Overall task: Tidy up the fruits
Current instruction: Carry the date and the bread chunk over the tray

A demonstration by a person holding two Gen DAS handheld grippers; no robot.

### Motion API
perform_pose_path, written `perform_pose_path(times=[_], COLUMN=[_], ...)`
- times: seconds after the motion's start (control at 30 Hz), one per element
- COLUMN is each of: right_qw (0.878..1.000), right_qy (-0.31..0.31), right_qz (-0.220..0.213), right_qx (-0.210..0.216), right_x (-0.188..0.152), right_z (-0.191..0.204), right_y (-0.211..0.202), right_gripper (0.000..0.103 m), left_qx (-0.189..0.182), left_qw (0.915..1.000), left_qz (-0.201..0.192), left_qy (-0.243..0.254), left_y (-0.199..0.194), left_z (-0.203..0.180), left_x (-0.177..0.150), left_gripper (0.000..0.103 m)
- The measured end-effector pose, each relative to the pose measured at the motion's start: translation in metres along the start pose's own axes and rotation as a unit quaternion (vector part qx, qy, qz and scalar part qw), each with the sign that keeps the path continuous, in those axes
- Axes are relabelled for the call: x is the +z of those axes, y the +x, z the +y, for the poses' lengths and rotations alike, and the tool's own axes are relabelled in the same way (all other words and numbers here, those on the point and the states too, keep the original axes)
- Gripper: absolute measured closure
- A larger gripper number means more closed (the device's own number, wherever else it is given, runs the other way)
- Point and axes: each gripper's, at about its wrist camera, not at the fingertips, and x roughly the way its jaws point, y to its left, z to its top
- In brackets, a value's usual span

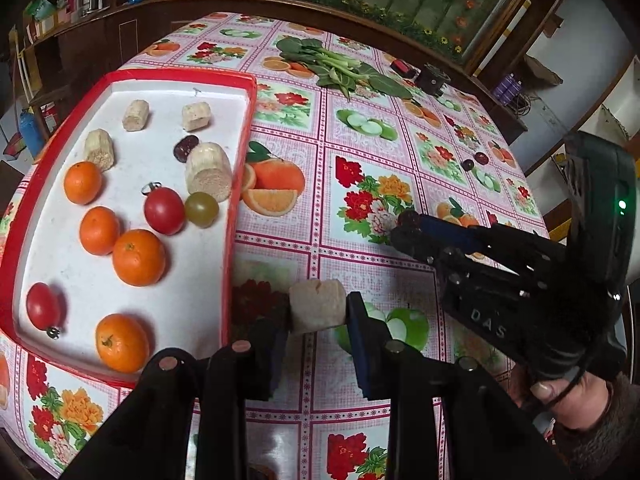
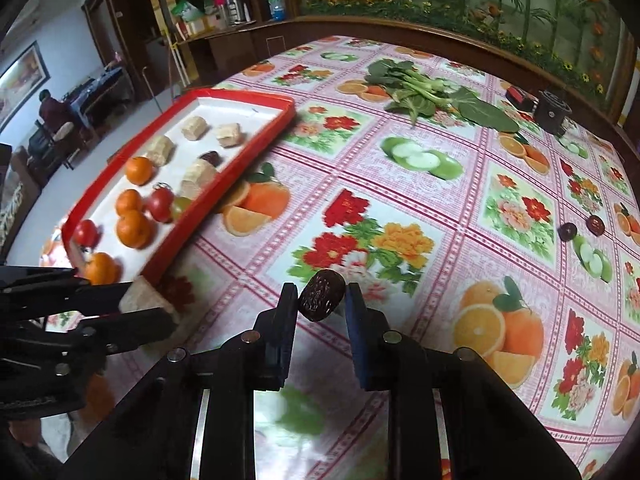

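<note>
A red-rimmed white tray [image 1: 240, 152] lies at the table's left and holds several oranges [image 1: 138, 257], tomatoes [image 1: 164, 210], pale cut chunks [image 1: 209, 172] and a dark date [image 1: 185, 148]. My left gripper [image 1: 318, 330] is shut on a pale chunk [image 1: 317, 306], just right of the tray's near corner. My right gripper [image 2: 322, 300] is shut on a dark date [image 2: 321, 295] above the tablecloth; it also shows in the left wrist view [image 1: 408, 226]. Two more dates [image 2: 581, 227] lie at the table's right. The left gripper [image 2: 132, 304] shows at the left of the right wrist view.
Leafy greens [image 1: 340, 66] lie at the far middle of the floral tablecloth [image 1: 360, 128]. A small black device [image 1: 432, 78] and a red object [image 1: 402, 67] sit far right. A wooden ledge with bottles borders the table behind.
</note>
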Motion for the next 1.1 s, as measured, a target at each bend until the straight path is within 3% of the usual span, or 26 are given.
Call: perform_pose_path(times=[0.3, 0.67, 0.9, 1.1], right_qw=[0.999, 0.996, 0.994, 0.993], right_qy=[-0.022, -0.051, -0.061, -0.065], right_qz=[-0.012, -0.012, 0.008, 0.026], right_qx=[0.031, 0.072, 0.093, 0.091], right_x=[0.021, 0.044, 0.044, 0.043], right_z=[0.04, 0.092, 0.117, 0.123], right_y=[-0.004, 0.01, 0.028, 0.044], right_gripper=[0.08, 0.08, 0.08, 0.08], left_qx=[0.018, 0.094, 0.125, 0.137], left_qw=[0.9993, 0.9906, 0.9825, 0.9794], left_qz=[-0.022, -0.057, -0.056, -0.046], left_qy=[-0.025, -0.082, -0.126, -0.141], left_y=[-0.019, -0.043, -0.039, -0.027], left_z=[0.033, 0.115, 0.162, 0.181], left_x=[0.007, 0.016, 0.019, 0.021], left_gripper=[0.072, 0.072, 0.072, 0.072])
